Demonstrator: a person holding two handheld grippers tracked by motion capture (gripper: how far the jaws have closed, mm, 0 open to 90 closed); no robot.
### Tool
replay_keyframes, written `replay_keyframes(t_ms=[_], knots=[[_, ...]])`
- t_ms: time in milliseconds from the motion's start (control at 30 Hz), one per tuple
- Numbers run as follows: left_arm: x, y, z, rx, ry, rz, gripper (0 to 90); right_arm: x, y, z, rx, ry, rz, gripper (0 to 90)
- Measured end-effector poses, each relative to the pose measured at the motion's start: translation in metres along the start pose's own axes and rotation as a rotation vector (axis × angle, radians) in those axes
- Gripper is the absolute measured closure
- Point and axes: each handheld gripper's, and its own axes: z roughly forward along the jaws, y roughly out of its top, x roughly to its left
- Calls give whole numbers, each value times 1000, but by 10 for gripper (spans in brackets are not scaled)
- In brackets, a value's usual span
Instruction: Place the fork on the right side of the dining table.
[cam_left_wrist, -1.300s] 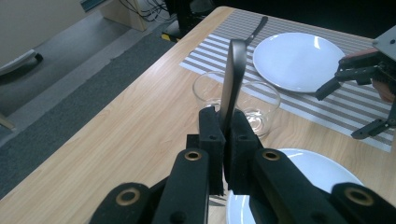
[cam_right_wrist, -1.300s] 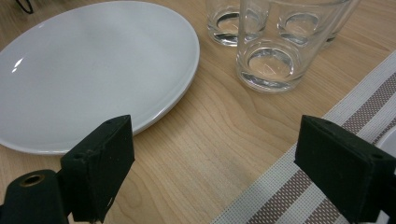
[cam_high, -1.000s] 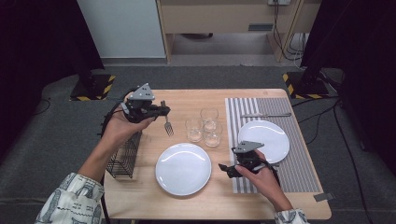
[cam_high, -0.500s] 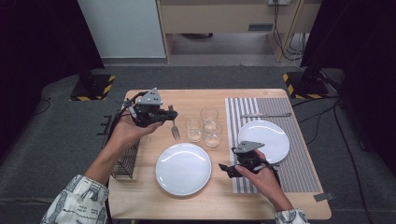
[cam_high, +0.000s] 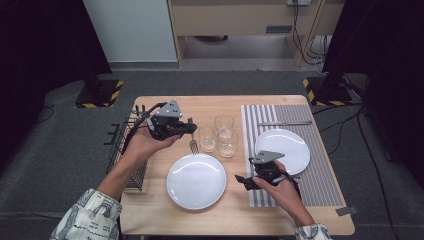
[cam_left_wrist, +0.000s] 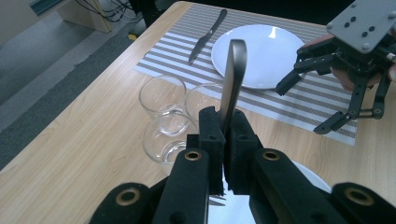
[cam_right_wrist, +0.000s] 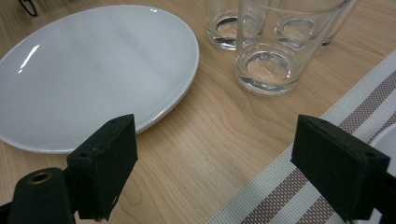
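Steel and smooth, the fork (cam_left_wrist: 232, 74) stands clamped between the black jaws of the left gripper (cam_left_wrist: 223, 140), handle rising above them and tines pointing down near the far rim of the glossy white plate (cam_high: 196, 180), beside three clear glasses (cam_high: 218, 135). Over the wooden table (cam_high: 150, 210), the right gripper (cam_high: 246, 180) hangs with jaws spread wide and empty, at the ribbed striped placemat's (cam_high: 320, 180) edge.

no readable text, no labels, no brands, no numbers (plates and glasses unmarked)
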Motion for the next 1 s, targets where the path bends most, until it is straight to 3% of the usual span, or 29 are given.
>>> replay_keyframes(t_ms=[833,1000], knots=[[-20,4,22,-5,-67,24,868,1,1,-2,-2,14,-6,175],[-23,5,28,-4,-83,31,868,1,3,-3,-5,50,-14,197]])
